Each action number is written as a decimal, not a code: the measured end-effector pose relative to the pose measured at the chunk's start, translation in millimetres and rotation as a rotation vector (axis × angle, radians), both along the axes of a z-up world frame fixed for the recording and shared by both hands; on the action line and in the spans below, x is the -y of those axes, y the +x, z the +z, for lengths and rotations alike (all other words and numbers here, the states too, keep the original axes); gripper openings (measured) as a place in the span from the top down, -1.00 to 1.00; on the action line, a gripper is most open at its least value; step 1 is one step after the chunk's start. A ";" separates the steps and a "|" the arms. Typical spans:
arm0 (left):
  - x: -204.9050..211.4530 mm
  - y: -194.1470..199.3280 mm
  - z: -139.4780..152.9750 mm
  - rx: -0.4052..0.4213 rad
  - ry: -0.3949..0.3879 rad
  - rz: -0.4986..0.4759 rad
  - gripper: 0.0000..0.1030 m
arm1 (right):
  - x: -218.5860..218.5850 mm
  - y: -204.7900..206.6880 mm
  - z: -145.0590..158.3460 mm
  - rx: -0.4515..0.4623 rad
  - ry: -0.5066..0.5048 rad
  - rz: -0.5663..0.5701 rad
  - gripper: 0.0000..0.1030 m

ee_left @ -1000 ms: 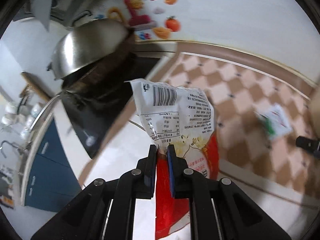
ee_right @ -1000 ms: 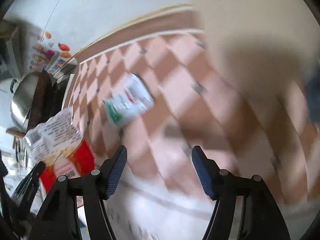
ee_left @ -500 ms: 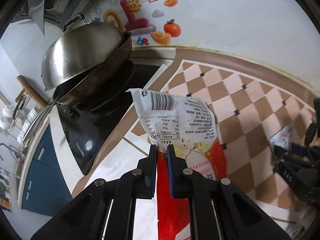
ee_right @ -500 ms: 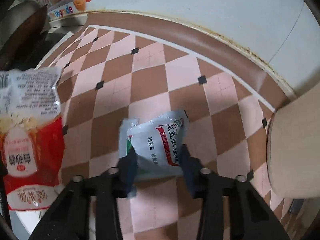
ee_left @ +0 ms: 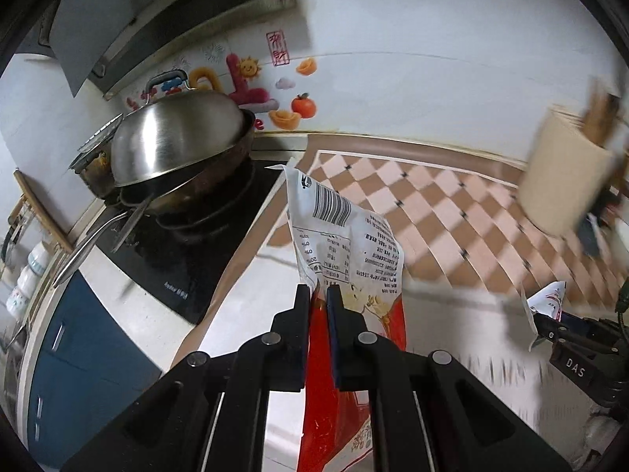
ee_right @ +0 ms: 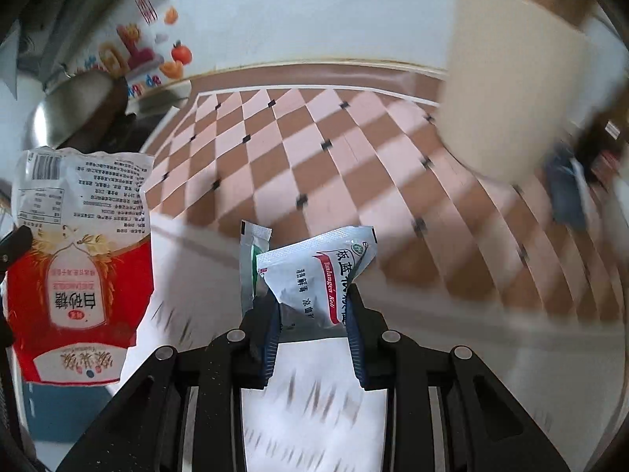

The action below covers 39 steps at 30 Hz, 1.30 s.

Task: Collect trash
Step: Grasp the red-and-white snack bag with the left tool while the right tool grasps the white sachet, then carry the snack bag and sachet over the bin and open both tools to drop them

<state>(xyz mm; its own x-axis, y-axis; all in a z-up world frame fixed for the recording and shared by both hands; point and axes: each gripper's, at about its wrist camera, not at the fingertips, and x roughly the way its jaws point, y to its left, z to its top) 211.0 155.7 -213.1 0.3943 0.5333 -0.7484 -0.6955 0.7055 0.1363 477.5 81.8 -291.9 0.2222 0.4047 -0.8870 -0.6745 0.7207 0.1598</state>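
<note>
My left gripper (ee_left: 319, 295) is shut on a red and white food bag (ee_left: 350, 236) and holds it in the air above the counter. The same bag shows at the left of the right wrist view (ee_right: 78, 259). My right gripper (ee_right: 312, 306) is shut on a small white medicine sachet (ee_right: 318, 271), lifted off the checkered counter (ee_right: 314, 165). A second thin sachet (ee_right: 251, 259) sticks up beside it, also between the fingers. The right gripper and sachet show at the right edge of the left wrist view (ee_left: 546, 306).
A steel wok with a lid (ee_left: 177, 145) sits on a black cooktop (ee_left: 188, 259) at the left. A beige cylindrical holder (ee_left: 566, 177) stands at the right on the counter. Blue cabinet fronts (ee_left: 74, 346) are below the counter edge.
My right gripper came down around the white sachet, shut on it and lifted it off the checkered counter toward the front edge. My left gripper kept the red and white bag.
</note>
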 end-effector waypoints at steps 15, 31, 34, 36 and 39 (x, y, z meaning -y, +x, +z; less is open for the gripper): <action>82.6 -188.2 -66.9 -0.181 -0.294 -0.277 0.89 | 173.5 -247.0 17.8 -0.102 0.023 -0.223 0.38; 137.6 -120.4 -468.9 -0.538 -0.626 -0.194 0.88 | 245.6 -292.7 -331.5 -0.489 -0.168 -0.290 0.38; 137.9 -97.1 -549.8 -0.568 -0.681 -0.177 0.88 | 247.1 -280.8 -409.6 -0.522 -0.190 -0.309 0.38; 139.0 -85.5 -592.2 -0.592 -0.696 -0.178 0.88 | 245.4 -274.5 -457.8 -0.548 -0.201 -0.315 0.38; 142.4 -73.3 -643.3 -0.635 -0.725 -0.181 0.88 | 240.3 -269.5 -519.3 -0.592 -0.212 -0.320 0.38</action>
